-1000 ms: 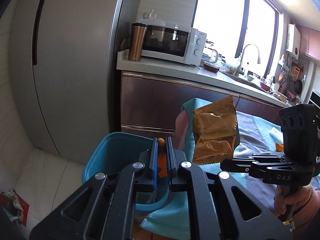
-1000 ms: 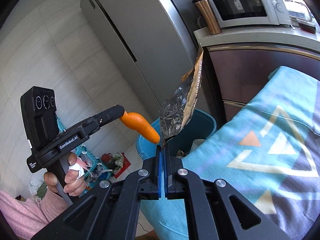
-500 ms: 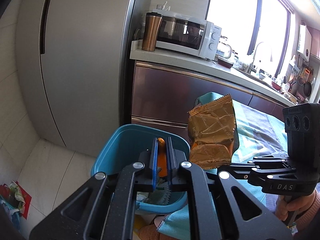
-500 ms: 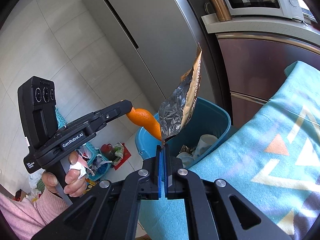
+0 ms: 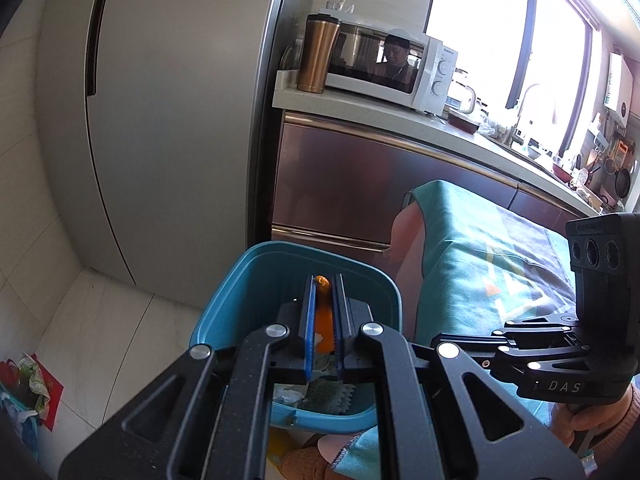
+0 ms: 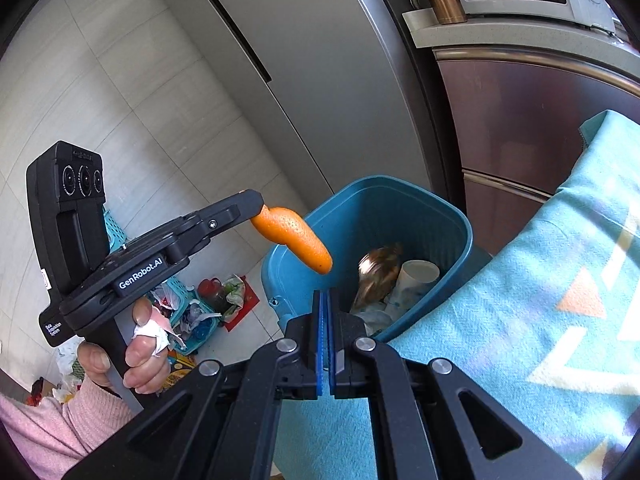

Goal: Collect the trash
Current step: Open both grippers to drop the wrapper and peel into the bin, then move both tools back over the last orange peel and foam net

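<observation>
Right now your left gripper [image 6: 260, 210] is clamped on a piece of orange peel [image 6: 294, 237], holding it in the air over the near-left rim of the teal bin [image 6: 444, 208]. Inside that bin, a blurred gold snack wrapper [image 6: 378, 270] sits beside a white paper cup [image 6: 416, 276] on crumpled waste. Your right gripper [image 6: 325, 300] hovers at the bin's near edge, its blue pads nearly together with only a thin slit between them and nothing in it. To the right, the turquoise patterned cloth [image 6: 540, 320] drapes beside the bin.
</observation>
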Demonstrator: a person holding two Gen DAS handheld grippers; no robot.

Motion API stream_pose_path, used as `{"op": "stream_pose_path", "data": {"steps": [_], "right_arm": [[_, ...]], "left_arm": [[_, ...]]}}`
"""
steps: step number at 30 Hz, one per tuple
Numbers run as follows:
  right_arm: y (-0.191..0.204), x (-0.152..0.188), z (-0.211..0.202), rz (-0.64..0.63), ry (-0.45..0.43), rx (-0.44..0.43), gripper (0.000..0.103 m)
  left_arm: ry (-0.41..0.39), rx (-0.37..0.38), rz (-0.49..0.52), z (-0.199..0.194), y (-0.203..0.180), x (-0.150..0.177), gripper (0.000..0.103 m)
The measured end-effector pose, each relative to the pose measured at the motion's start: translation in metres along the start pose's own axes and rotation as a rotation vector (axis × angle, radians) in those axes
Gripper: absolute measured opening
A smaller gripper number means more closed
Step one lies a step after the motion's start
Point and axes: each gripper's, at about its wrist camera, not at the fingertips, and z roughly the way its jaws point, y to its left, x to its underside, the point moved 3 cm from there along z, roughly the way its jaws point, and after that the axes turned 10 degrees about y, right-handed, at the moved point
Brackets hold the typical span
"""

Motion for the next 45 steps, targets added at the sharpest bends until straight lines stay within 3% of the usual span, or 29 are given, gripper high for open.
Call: {"op": "stream_pose_path", "data": {"steps": [19, 22, 28, 35, 45], "right_arm": [[-0.01, 0.004, -0.001, 0.047, 0.008, -0.009, 0.001], [-0.012, 0.006, -0.004, 0.059, 0.006, -0.013, 0.001], [-0.02, 0.01, -0.01, 0.095, -0.006, -0.029, 0.003], [-0.028, 0.014, -0.023, 0.117, -0.033, -0.04, 0.005], [-0.034, 0.025, -0.046, 0.124, -0.081, -0.033, 0.026]], "left_arm": [[0.145, -0.035, -0.012, 0.072, 0.01, 0.001, 0.01], [0.168, -0.049, -0.014, 0.083, 0.009, 0.003, 0.027], [0.172, -0.048, -0.02, 0.088, 0.004, 0.006, 0.034], [0.101, -0.055, 0.014, 0.063, -0.014, 0.009, 0.048], [0.013, -0.018, 0.072, 0.017, -0.053, 0.016, 0.066]]}}
